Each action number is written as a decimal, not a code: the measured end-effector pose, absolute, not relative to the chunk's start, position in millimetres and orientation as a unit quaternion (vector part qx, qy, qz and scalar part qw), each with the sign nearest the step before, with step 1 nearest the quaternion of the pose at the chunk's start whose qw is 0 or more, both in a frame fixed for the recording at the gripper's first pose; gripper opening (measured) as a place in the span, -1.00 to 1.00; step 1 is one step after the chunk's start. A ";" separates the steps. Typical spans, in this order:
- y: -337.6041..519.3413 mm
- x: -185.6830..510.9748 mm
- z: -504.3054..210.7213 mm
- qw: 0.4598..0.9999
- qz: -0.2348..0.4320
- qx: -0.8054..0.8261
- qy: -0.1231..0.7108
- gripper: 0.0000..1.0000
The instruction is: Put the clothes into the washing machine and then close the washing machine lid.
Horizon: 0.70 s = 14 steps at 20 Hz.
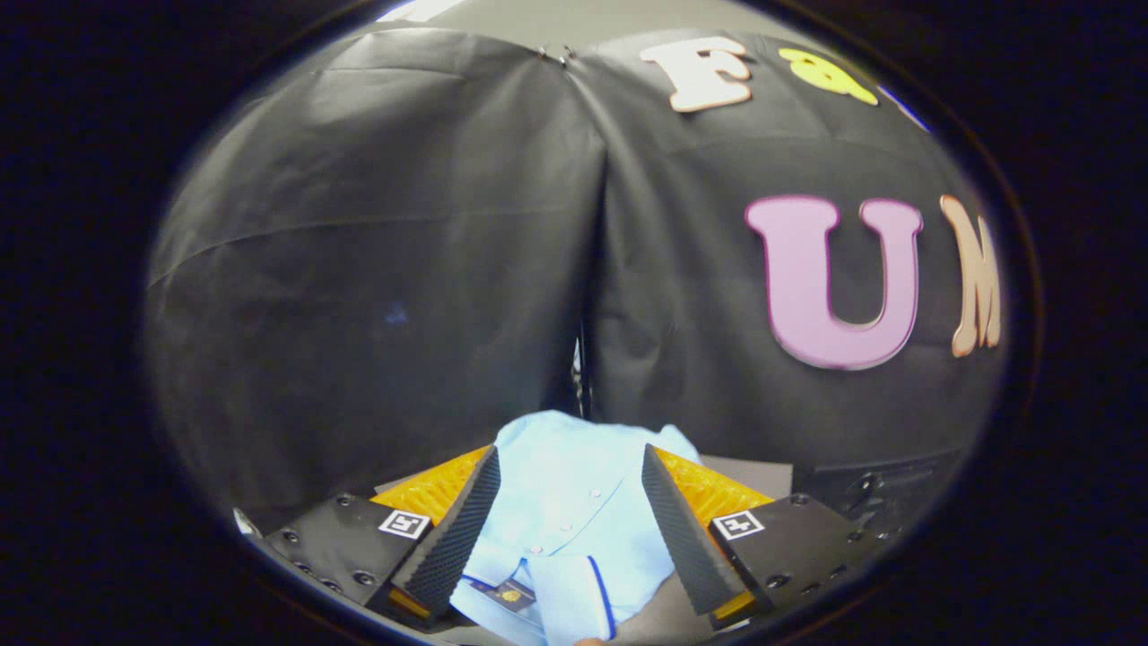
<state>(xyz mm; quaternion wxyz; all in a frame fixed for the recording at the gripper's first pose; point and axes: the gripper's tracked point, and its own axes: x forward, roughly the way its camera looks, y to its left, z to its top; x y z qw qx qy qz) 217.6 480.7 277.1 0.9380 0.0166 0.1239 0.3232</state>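
Gripper view: the gripper point(569, 511) has its jaws apart, straddling the light blue shirt point(563, 502) lying on the counter point(753, 471). Soft, light, limp fabric; pinch a bunched fold near the collar.

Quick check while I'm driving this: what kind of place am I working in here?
Most likely a staged recording booth, not a real laundry room: black cloth walls it in. A light blue shirt lies on a grey surface, between the open fingers of the gripper.
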 end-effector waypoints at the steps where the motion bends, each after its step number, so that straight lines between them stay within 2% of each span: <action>1: 488.3 222.4 264.2 0.934 0.323 0.020 0.152 0.93; 11: 509.6 251.9 190.9 0.915 0.278 -0.021 0.293 0.93; 14: 511.8 256.5 185.0 0.914 0.270 -0.046 0.298 0.92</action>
